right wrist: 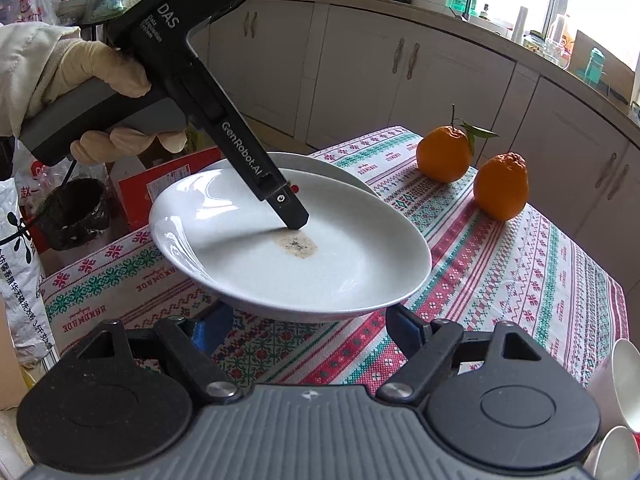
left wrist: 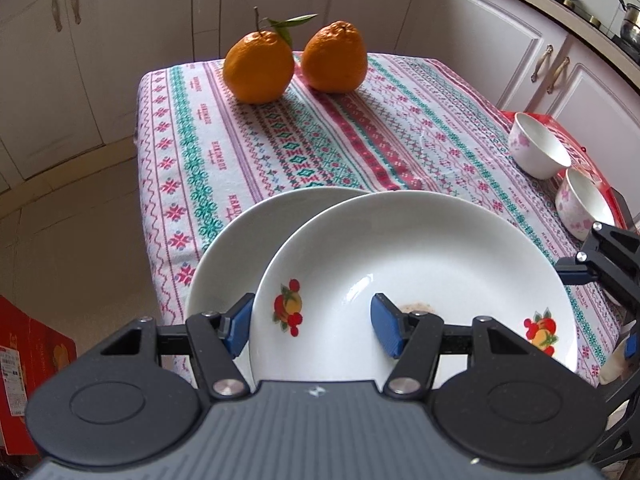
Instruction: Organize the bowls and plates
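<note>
My left gripper (left wrist: 310, 330) is shut on a deep white plate (left wrist: 420, 272) with fruit decals: one blue pad (left wrist: 386, 330) lies inside it, the other is under its rim. The plate (right wrist: 340, 264) hangs tilted above the patterned tablecloth (right wrist: 500, 280), with a brown stain (right wrist: 296, 246) at its centre. It overlaps a second white plate (left wrist: 236, 248) lying behind it. My right gripper (right wrist: 308, 328) stands open just below the held plate's near rim, touching nothing. Two white bowls with pink flowers (left wrist: 538, 146) (left wrist: 584, 204) sit at the table's right edge.
Two oranges (left wrist: 258, 66) (left wrist: 334, 58) stand at the far end of the table. A gloved hand (right wrist: 104, 72) holds the left gripper's handle. A red box (left wrist: 24, 360) sits on the floor to the left. Kitchen cabinets (right wrist: 360, 68) surround the table.
</note>
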The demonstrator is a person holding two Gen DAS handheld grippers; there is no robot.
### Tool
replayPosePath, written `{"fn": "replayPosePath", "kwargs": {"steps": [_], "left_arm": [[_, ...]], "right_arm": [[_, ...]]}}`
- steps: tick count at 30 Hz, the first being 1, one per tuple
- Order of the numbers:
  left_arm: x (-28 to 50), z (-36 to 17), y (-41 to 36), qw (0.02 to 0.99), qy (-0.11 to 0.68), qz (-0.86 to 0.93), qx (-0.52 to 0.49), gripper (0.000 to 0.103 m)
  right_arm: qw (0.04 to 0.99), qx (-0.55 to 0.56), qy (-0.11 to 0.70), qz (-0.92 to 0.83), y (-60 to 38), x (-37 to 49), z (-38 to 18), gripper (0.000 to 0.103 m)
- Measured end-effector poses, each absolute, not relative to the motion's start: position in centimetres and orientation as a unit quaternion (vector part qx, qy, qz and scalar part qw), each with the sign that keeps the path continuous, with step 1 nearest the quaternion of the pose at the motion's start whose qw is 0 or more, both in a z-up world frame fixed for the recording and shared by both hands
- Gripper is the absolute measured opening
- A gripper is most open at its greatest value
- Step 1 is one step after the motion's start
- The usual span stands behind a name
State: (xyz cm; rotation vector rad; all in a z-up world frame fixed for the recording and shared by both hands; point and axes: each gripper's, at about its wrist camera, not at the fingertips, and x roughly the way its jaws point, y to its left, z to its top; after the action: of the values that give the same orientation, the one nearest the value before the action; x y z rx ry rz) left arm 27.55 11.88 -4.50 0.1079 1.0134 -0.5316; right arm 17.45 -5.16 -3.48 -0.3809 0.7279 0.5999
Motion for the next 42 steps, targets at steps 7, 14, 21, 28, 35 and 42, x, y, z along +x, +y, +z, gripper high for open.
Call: {"fn": "replayPosePath", "kwargs": {"steps": [7, 14, 21, 28, 35, 42], "left_arm": [[27.6, -4.4, 12.2, 0.840, 0.480, -0.245, 0.058, 0.061], [27.9, -3.8, 12.8, 0.847, 0.472, -0.238, 0.058, 0.061], [28.2, -3.4, 12.7, 0.849, 0.468, -0.236, 0.067, 0.061], [28.2, -3.4, 12.6, 0.849, 0.468, -0.236, 0.071, 0.063], [28.3, -3.4, 12.5, 0.848, 0.468, -0.237, 0.076, 0.063], [28.4, -3.4, 12.4, 0.847, 0.469, -0.237, 0.080, 0.063]], "right_arm": [[0.870, -0.195, 0.347, 0.290, -4.6, 17.4, -3.7, 0.087], [0.867, -0.193, 0.352, 0.295, -4.2, 17.8, -4.1, 0.087], [0.866, -0.178, 0.357, 0.301, -4.1, 17.9, -4.3, 0.087], [0.866, -0.173, 0.358, 0.303, -4.2, 17.7, -4.2, 0.087], [0.865, -0.164, 0.362, 0.307, -4.3, 17.9, -4.1, 0.087], [0.863, -0.164, 0.365, 0.308, -4.3, 18.0, -4.1, 0.087]]}}
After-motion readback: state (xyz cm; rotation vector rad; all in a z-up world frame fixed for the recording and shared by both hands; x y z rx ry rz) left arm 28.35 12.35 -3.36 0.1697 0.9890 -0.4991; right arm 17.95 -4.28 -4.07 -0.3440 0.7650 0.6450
